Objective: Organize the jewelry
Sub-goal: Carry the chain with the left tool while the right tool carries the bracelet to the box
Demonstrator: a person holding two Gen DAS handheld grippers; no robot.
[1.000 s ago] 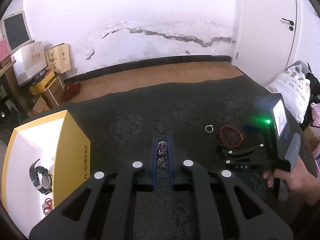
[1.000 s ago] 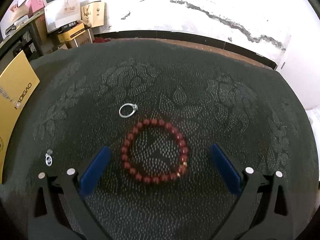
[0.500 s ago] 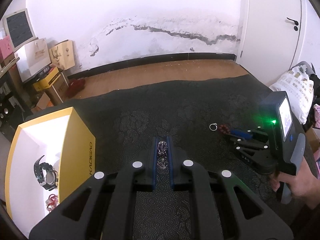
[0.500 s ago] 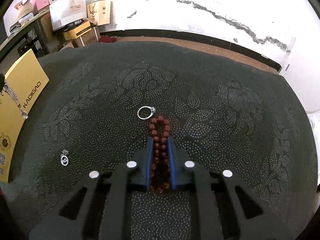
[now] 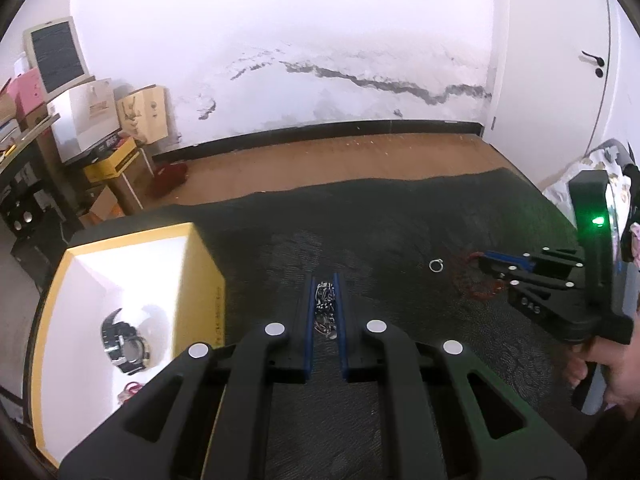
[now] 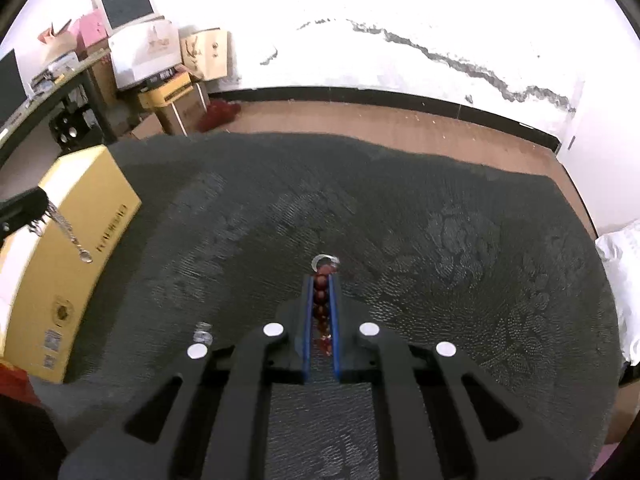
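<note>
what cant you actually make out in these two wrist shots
- Red bead bracelet: right wrist view, mostly squeezed between the right gripper fingers; blurred in the left wrist view.
- Silver ring: beads overlap its near side.
- Chain in the left gripper: links too fine, type unclear.
- Small red item in the yellow box: too small, half hidden by the gripper body.
- Small silver piece on the cloth: blurred.

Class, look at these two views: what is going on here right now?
A person is sorting jewelry with two handheld grippers. The left gripper is shut on a silver chain beside the open yellow box, which holds a watch. The right gripper is shut on a red bead bracelet. A ring lies on the dark cloth.
</note>
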